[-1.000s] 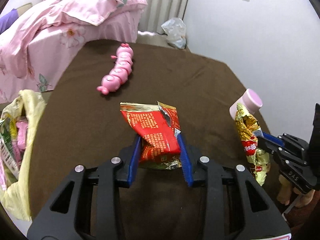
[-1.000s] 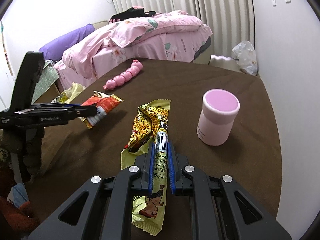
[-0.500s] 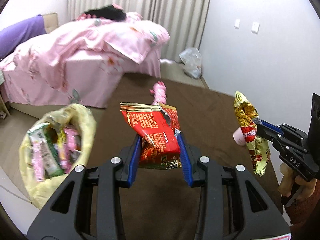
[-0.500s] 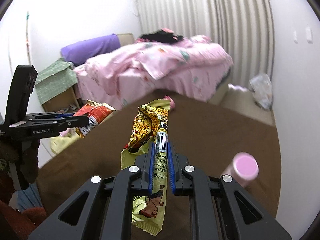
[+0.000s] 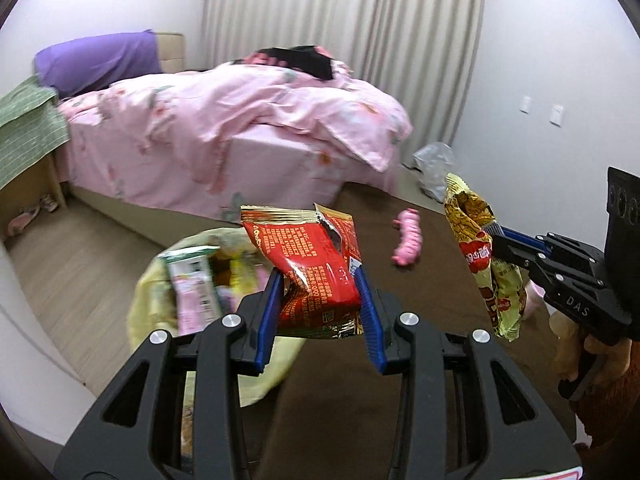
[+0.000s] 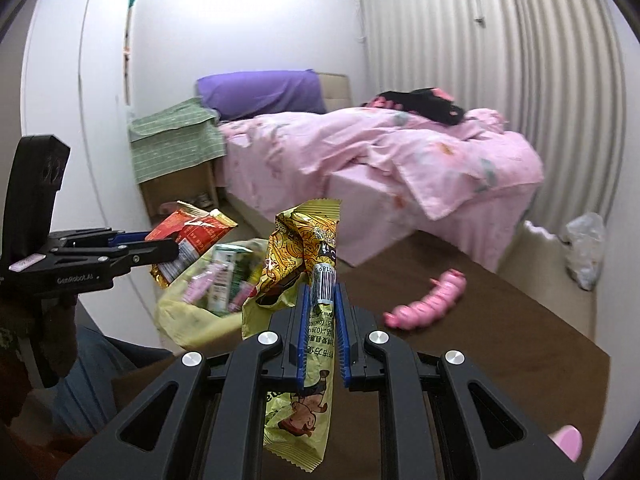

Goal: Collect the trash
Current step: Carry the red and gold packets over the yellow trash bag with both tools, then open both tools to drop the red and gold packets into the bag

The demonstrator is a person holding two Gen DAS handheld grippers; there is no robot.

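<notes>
- A pale yellow plastic bag [image 5: 160, 300] sits slumped and open-mouthed at the edge of the brown counter [image 5: 420, 300]; its thin film is crumpled
- Inside the bag lie several flat packets, one white and green [image 5: 192, 276], others pink; they are blurred, so their print cannot be read
- The left tool [image 5: 320, 300] is partly closed, its blue ribbed pads pressing both sides of a red foil wrapper [image 5: 316, 264], which is glossy, creased and torn open at the top, with a gold inner edge
- In the left wrist view the red wrapper is held in the air in front of the bag's mouth
- The right tool [image 6: 322, 320] is nearly closed, its pads clamped on a yellow snack wrapper [image 6: 304, 248], a long crinkled film pack with a barcode strip and a cartoon figure at its lower end
- In the right wrist view the yellow wrapper is held aloft above the counter, with the bag just to its left
- A pink segmented caterpillar toy [image 6: 424, 304] lies on the counter, apart from both wrappers
- A clear crumpled plastic bag [image 6: 584, 248] lies on the floor by the curtain
</notes>
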